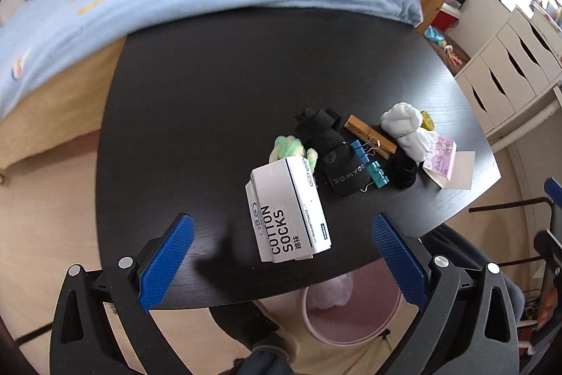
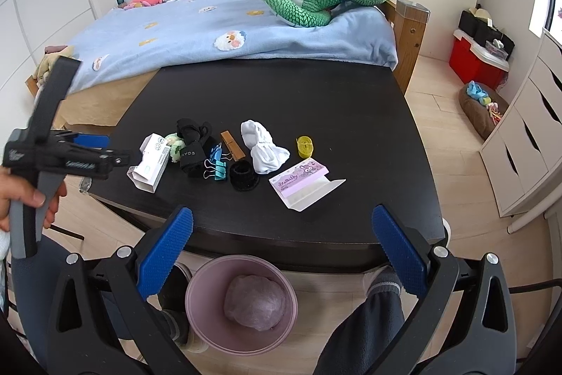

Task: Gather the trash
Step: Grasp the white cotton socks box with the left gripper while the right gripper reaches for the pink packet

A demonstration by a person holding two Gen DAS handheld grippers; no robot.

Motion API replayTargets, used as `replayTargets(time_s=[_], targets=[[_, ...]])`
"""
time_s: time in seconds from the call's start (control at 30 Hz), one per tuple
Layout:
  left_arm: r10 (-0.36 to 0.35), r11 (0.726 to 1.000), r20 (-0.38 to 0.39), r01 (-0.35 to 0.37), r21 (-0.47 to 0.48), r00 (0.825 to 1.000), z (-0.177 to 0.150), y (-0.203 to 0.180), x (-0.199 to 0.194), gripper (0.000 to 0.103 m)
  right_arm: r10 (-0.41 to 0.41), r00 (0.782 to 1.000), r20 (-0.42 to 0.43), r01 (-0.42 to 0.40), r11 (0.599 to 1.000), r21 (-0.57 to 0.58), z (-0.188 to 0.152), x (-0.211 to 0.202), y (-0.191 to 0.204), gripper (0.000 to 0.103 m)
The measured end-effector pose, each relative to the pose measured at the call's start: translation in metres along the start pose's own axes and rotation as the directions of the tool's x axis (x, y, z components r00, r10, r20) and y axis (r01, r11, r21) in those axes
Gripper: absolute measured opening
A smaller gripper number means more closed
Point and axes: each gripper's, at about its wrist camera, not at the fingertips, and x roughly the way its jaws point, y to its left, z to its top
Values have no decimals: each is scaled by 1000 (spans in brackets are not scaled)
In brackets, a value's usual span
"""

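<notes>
A white "COTTON SOCKS" box [image 1: 289,209] lies on the black table [image 1: 217,101], just ahead of my open left gripper [image 1: 281,234]; it also shows in the right wrist view [image 2: 149,166]. A pink-and-white paper packet [image 2: 304,183] lies at the table's right front; it shows in the left wrist view [image 1: 446,162] too. A pink bin [image 2: 242,301] with a crumpled clear bag inside stands on the floor under the table's front edge, below my open, empty right gripper [image 2: 281,231]. The left gripper [image 2: 84,150] appears at the left, hand-held.
Between box and packet lie black socks [image 2: 195,143], a white sock bundle [image 2: 263,146], blue binder clips [image 2: 216,166], a wooden clip [image 2: 232,146], a black hair tie [image 2: 243,176], a yellow tape roll [image 2: 305,146]. A blue bed [image 2: 217,23] stands behind; white drawers [image 2: 527,136] right.
</notes>
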Motion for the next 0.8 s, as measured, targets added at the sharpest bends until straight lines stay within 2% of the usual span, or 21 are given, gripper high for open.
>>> replayTargets(time_s=[0.27, 0.33, 0.4, 0.43, 0.5, 0.53, 0.7, 0.8], targets=[[-22, 998, -98, 16, -65, 995, 6, 9, 30, 97, -1, 1000, -9, 1, 1000, 9, -2, 3, -4, 100], [-24, 997, -111, 16, -70, 994, 4, 10, 34, 93, 0, 1000, -12, 0, 1000, 10, -3, 4, -4, 100], [-31, 997, -121, 22, -79, 992, 2, 12, 37, 78, 0, 1000, -13, 1, 1000, 11, -3, 5, -5, 100], [-32, 997, -123, 22, -79, 992, 2, 11, 37, 74, 0, 1000, -15, 0, 1000, 12, -3, 6, -5, 100], [-34, 997, -120, 25, -75, 992, -1, 10, 36, 53, 0, 1000, -17, 0, 1000, 13, -3, 6, -5, 100], [-33, 997, -116, 24, -75, 993, -1, 11, 35, 48, 0, 1000, -17, 1, 1000, 14, -4, 7, -5, 100], [-16, 998, -64, 13, -60, 998, -2, 14, 23, 36, -1, 1000, -25, 2, 1000, 19, -4, 11, -6, 100], [-5, 999, -23, 4, -53, 1000, -3, 16, 13, 34, -5, 1000, -29, 6, 1000, 27, -3, 13, -8, 100]])
